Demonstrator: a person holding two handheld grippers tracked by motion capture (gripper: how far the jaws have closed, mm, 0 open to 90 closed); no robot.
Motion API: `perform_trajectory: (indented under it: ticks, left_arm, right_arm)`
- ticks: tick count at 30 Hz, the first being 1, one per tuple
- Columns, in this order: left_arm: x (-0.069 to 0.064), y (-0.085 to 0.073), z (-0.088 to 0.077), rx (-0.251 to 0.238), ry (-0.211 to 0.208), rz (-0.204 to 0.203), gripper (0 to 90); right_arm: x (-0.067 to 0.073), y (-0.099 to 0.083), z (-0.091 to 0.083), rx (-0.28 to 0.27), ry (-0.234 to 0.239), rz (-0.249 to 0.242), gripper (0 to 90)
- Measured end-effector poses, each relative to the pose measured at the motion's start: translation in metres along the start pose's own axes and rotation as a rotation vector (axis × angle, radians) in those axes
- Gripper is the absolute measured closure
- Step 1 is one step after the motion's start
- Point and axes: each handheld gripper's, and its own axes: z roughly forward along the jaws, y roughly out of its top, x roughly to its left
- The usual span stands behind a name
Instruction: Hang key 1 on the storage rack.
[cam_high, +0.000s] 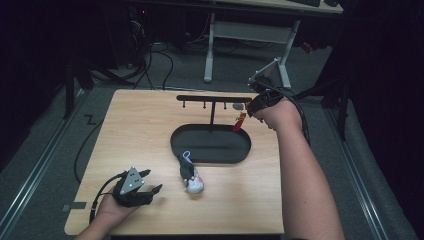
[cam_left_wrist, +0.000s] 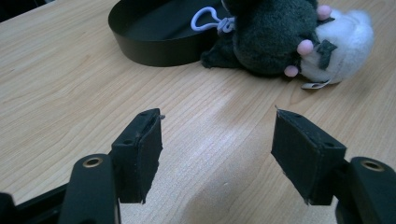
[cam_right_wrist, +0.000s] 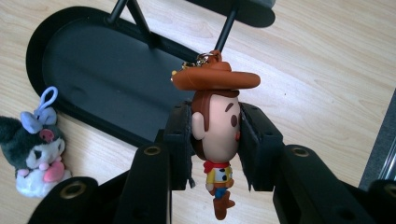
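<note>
My right gripper (cam_right_wrist: 215, 147) is shut on a cowboy figure keychain (cam_right_wrist: 215, 140) with a brown hat and a gold ring on top, held just under a peg of the black hanger rack (cam_high: 212, 100). In the high view that gripper (cam_high: 249, 111) sits at the rack's right end with the red figure (cam_high: 240, 121) hanging below. A grey and white plush keychain (cam_high: 190, 176) with a pale blue loop lies on the table in front of the black oval tray (cam_high: 210, 144). My left gripper (cam_high: 152, 184) rests open near the table's front left, its jaws toward the plush (cam_left_wrist: 285, 37).
The rack stands on a post rising from the tray, with several pegs along its bar. A small grey item (cam_high: 237, 106) hangs at the bar's right part. The wooden table (cam_high: 140, 130) ends close behind the rack; a white desk frame (cam_high: 250, 35) stands beyond.
</note>
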Motion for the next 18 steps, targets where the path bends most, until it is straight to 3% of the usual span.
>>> perform_trajectory:
  ticks: [18]
  left_arm:
    - [0.0005, -0.0001, 0.0009, 0.006, -0.004, -0.003, 33.6]
  right_arm:
    - [-0.0077, 0.0067, 0.0021, -0.031, -0.011, 0.029, 67.1]
